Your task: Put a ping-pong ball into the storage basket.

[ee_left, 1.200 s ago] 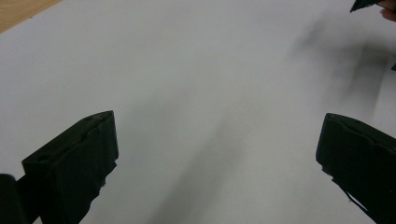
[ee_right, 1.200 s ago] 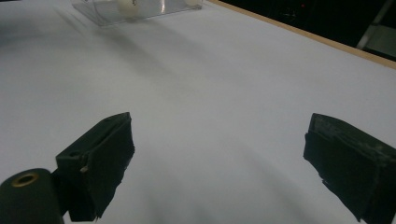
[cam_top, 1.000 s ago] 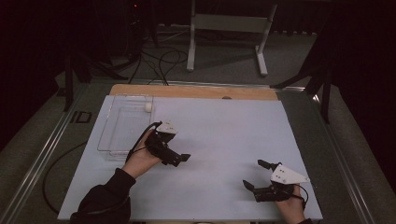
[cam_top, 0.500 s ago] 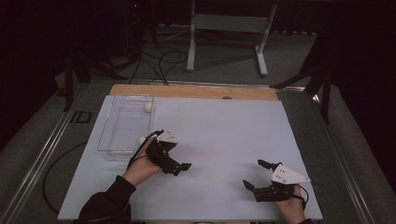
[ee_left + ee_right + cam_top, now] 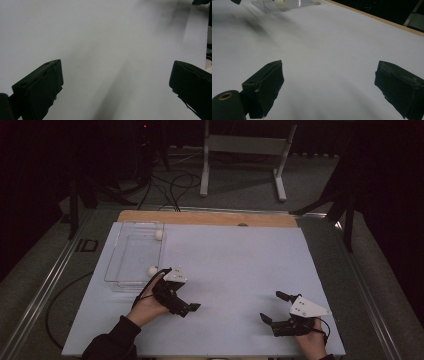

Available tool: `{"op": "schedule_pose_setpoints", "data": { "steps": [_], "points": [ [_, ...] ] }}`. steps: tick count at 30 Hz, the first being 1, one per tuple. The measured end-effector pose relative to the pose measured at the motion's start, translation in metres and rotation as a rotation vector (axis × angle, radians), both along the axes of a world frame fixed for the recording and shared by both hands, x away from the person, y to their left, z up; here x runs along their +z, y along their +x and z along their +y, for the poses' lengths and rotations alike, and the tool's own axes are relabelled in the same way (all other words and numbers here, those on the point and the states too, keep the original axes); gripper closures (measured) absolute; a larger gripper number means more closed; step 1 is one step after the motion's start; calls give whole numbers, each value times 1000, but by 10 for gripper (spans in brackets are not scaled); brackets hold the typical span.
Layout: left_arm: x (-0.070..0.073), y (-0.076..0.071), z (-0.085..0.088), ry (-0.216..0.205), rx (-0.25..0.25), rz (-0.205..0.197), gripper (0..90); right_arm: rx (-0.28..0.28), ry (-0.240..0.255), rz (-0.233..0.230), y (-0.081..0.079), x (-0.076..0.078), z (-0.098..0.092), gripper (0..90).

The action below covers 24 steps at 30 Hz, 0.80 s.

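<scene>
L gripper (image 5: pixel 192 308) fingers spread, empty, over bare counter (image 5: pixel 230 265); white ball (image 5: pixel 152 270) in clear tray (image 5: pixel 131 257) just behind them. R gripper (image 5: pixel 273 307) fingers spread too, nothing btwn.

Left gripper (image 5: pixel 192 308): in the high view its fingers overlap, so their spread is unreadable there.
Right hand (image 5: pixel 311 342): cut off by the bottom edge.
Clear tray (image 5: pixel 294 3): cropped by the top edge in the right gripper view.
Ball (image 5: pixel 280 2): top cut off, blurred.
Far tabletop (image 5: pixel 175 15): smeared, shadowy.
</scene>
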<state>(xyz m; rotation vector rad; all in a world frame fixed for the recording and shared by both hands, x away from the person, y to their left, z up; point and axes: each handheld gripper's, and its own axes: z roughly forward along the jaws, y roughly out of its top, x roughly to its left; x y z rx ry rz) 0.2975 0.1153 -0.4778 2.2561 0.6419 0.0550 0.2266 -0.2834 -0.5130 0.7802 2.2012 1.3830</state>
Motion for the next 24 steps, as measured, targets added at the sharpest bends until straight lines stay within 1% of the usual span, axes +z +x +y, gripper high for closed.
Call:
{"op": "schedule_pose_setpoints", "data": {
  "steps": [2, 6, 9, 10, 13, 15, 17, 19, 23, 24],
  "points": [
    [-2, -2, 3, -1, -9, 4, 3, -1, -1, -1, 0, 0, 0, 84],
    [-6, -7, 7, -8, -17, -4, 4, 0, -2, 1, 0, 0, 0, 84],
    [-9, -11, 11, 5, -16, -11, 4, 0, -6, 1, 0, 0, 0, 83],
    [-10, -12, 12, 7, -23, -15, 4, 0, -5, 0, 0, 0, 0, 84],
    [-12, -15, 14, 15, -25, -12, 4, -1, -6, -1, 0, 0, 0, 84],
    [-15, -17, 16, 27, -27, -23, 4, 1, -7, 0, 0, 0, 0, 84],
    [-18, -19, 18, 20, -28, -23, 4, 1, -8, 1, 0, 0, 0, 84],
    [-20, -21, 20, 21, -28, -30, 4, 1, -8, 1, 0, 0, 0, 84],
    [-25, -25, 26, 22, -27, -24, 4, 0, -5, 6, 0, -1, 0, 84],
    [-26, -26, 27, 23, -26, -28, 4, 1, -5, 6, 1, -1, 0, 84]
  ]
}}
